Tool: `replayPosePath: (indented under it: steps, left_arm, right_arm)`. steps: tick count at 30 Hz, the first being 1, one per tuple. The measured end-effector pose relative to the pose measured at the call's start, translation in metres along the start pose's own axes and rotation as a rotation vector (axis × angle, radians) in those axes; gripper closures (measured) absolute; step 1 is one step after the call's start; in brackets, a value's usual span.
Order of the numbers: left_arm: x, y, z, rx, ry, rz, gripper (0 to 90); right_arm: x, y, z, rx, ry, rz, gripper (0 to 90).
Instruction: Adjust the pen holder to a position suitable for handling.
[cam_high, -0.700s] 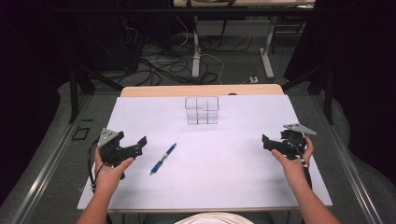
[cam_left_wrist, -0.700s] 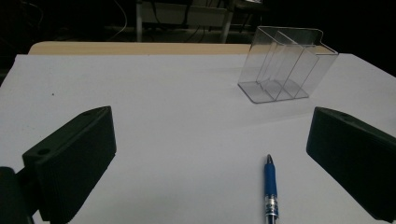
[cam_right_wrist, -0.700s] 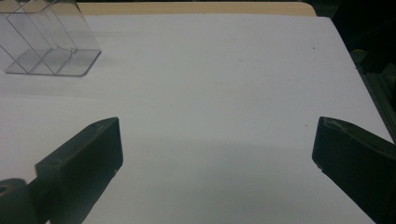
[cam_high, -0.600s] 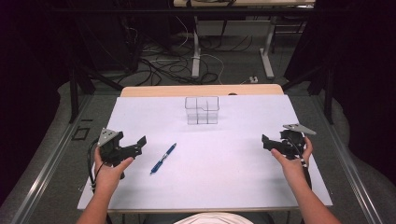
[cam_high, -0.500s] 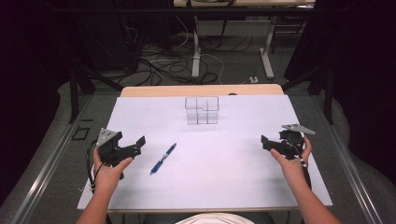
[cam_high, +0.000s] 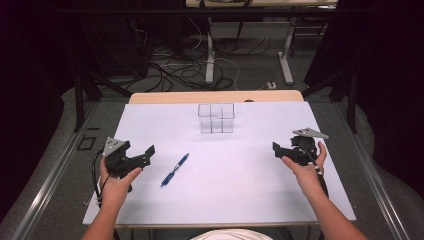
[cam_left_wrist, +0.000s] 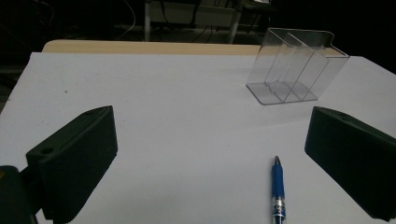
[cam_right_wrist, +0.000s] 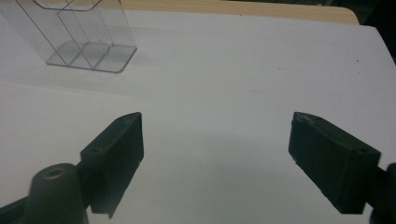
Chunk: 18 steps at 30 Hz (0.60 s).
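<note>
Lying just beside the left hand-held gripper (cam_high: 145, 155): a blue pen (cam_high: 175, 170)

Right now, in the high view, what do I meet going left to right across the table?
Left gripper, jaws open → blue pen lying flat → clear divided holder, farther back toward the far edge → right gripper, jaws open.

White table (cam_high: 240, 200) top; wood strip (cam_high: 215, 96) at its far edge; cables (cam_high: 170, 65) on the floor beyond; metal legs (cam_high: 210, 50).
</note>
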<state>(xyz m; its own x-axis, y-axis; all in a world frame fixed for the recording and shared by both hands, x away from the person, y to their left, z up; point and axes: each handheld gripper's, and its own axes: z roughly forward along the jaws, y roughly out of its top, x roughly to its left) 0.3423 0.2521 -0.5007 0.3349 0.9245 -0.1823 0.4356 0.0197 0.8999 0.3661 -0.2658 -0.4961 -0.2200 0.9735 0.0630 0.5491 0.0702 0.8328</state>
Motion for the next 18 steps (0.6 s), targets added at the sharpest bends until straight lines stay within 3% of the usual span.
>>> replayPosePath:
  steps: [5,11,15,18]
  left_arm:
    - [0.0,-0.001,0.002,0.015,0.003,0.007,3.9]
    - [0.0,-0.002,0.002,0.016,0.012,0.012,4.0]
    - [0.001,-0.002,0.002,0.023,0.013,0.012,4.7]
    - [0.001,-0.002,0.003,0.029,0.017,0.015,4.8]
  right_arm:
    - [0.008,0.01,0.009,-0.022,0.006,-0.035,30.2]
    - [0.024,0.028,0.017,-0.016,0.07,-0.066,39.9]
    - [0.036,0.045,0.022,0.005,0.096,-0.137,44.5]
    - [0.047,0.057,0.027,0.04,0.096,-0.231,43.6]
